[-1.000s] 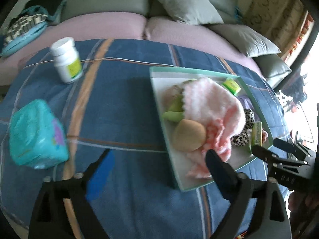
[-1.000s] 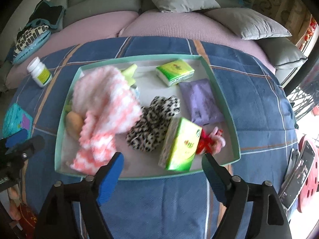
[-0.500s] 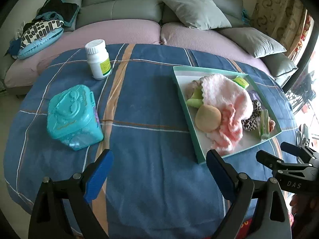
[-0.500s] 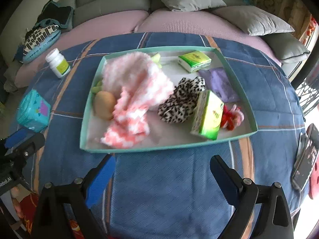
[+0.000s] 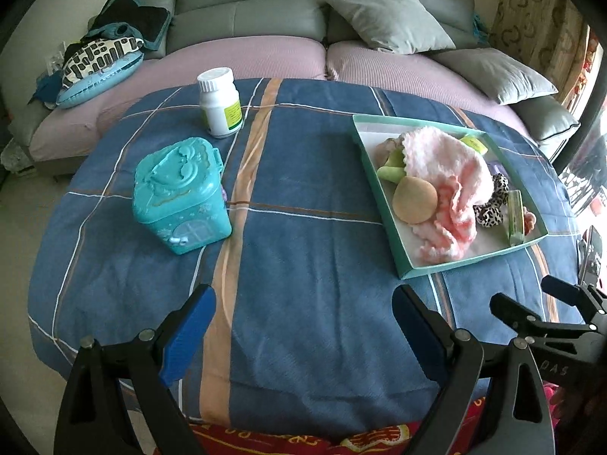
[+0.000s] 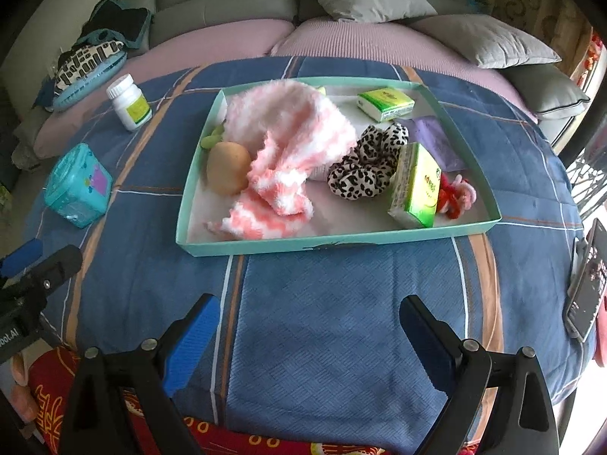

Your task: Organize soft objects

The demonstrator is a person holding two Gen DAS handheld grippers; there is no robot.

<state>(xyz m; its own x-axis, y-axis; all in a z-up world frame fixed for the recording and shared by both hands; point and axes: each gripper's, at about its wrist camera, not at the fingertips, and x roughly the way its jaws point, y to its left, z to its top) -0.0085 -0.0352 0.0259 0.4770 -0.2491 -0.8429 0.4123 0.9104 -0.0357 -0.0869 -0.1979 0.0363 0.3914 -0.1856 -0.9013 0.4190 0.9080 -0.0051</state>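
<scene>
A teal-rimmed tray (image 6: 334,244) (image 5: 381,189) on the blue plaid cloth holds a pink-and-white fluffy cloth (image 6: 288,140) (image 5: 447,174), a tan round soft toy (image 6: 227,167) (image 5: 414,200), a leopard-print piece (image 6: 364,167), two green tissue packs (image 6: 417,185) (image 6: 385,103), a purple pack (image 6: 436,140) and a red-pink item (image 6: 457,195). My right gripper (image 6: 309,335) stands open over bare cloth in front of the tray, empty. My left gripper (image 5: 303,326) is open and empty too, left of the tray. Each gripper shows at the edge of the other's view.
A teal plastic box (image 5: 180,195) (image 6: 77,185) and a white pill bottle (image 5: 220,102) (image 6: 129,103) stand on the cloth left of the tray. A phone (image 6: 586,288) lies at the right edge. A sofa with grey cushions (image 5: 387,19) runs behind the table.
Both grippers have pulled back from the tray toward the table's near edge. The tray and the teal box now sit farther away. The right gripper's jaws stand a little wider.
</scene>
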